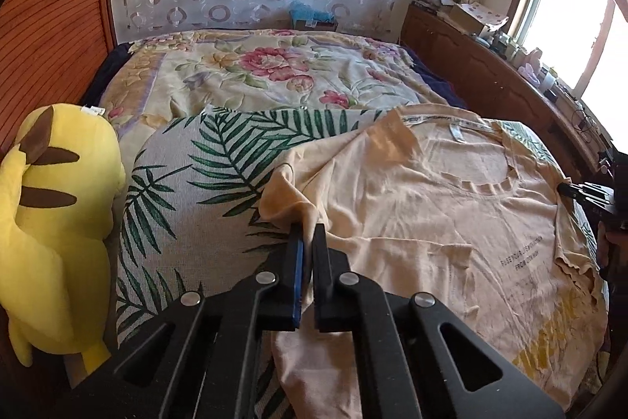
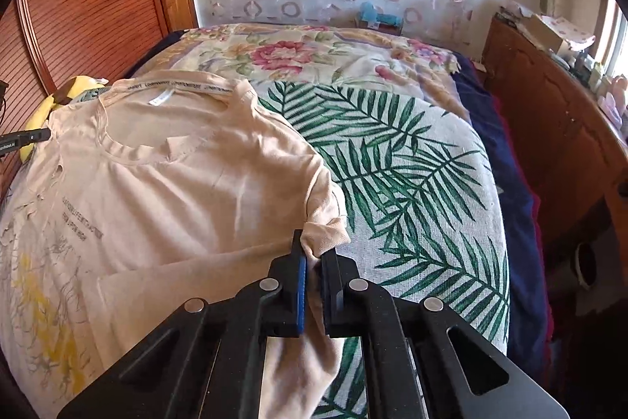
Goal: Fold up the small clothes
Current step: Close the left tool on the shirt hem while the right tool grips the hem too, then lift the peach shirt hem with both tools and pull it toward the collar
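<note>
At nine o'clock in the left wrist view a yellow plush [image 1: 55, 222] leans against the bed's edge. The palm-leaf cloth [image 1: 188, 175] covers the near bed, and on it the shirt [image 1: 431, 214] lies front up, collar at twelve o'clock, hem toward six.

The left gripper [image 1: 308, 234] is clamped on the shirt's left sleeve, cloth bunched between its closed jaws at the centre of that view. At three o'clock there, the right gripper shows only as a dark tip at the shirt's far edge.

In the right wrist view the right gripper [image 2: 314, 250] is likewise pinched on the other sleeve [image 2: 325, 226], with fabric trailing down between the fingers toward six.

The step in hand looks like folding the sleeves in. To do it well, lift both just enough to clear the body, carry each toward the middle line, and keep the shoulder seams straight so the sides fold parallel. Equal tension matters: a hard pull on either side would drag the collar askew. The torn-looking patches near the print may be holes or mere wrinkles, so tug gently there.
</note>
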A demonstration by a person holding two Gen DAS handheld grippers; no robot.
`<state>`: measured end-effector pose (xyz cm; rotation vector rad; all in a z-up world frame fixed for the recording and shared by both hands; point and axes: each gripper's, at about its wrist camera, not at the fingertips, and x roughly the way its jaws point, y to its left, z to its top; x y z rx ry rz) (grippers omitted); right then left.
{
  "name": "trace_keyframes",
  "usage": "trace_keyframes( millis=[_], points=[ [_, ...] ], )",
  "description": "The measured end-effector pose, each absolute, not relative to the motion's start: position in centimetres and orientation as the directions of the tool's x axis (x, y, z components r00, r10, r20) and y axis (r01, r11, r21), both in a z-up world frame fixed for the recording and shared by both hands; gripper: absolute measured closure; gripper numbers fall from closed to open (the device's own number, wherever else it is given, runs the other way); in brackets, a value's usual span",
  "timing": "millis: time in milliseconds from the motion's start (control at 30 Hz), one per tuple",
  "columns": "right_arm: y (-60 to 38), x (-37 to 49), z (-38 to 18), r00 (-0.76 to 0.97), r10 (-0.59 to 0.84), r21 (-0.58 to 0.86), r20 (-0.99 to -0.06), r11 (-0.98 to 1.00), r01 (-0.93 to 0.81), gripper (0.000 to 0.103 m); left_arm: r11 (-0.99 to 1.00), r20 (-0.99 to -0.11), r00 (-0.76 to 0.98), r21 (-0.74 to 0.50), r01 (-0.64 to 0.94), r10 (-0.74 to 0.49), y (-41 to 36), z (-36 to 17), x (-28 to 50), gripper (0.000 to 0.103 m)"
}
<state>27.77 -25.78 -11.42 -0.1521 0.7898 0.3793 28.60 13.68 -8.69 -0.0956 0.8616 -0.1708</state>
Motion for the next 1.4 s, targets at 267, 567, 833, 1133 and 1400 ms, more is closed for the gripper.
trace_keyframes(
  millis=[267,567,833,1133,1400],
  points=[
    [-26.9,23.0,-7.8,0.742,0.313,0.016,-0.592,0.926,-0.378,0.098,0.974,-0.656,0.721,-0.132,0.184,-0.225,12.3,-4.0,23.2,0.099],
    [-28.4,15.4,-6.0,0.814,0.318,-0.009,-0.486,0.929,-0.369,0.098,0.972,-0.555,0.798,-0.135,0.192,-0.235,12.8,-1.4,16.3,0.099],
    [-29.0,9.0,-6.1,0.835,0.292,-0.110,-0.466,0.918,-0.382,0.098,0.982,-0.518,0.835,-0.118,0.148,-0.188,14.7,-1.0,9.6,0.099],
    [-30.5,2.4,-5.8,0.820,0.318,-0.124,-0.475,0.899,-0.421,0.098,0.984,-0.535,0.828,-0.140,0.110,-0.169,15.8,-2.5,1.1,0.099],
    [-31.9,0.3,-8.5,0.751,0.338,-0.053,-0.567,0.895,-0.443,0.098,0.989,-0.642,0.753,-0.114,0.091,-0.143,15.7,-6.6,0.3,0.099]
  ],
)
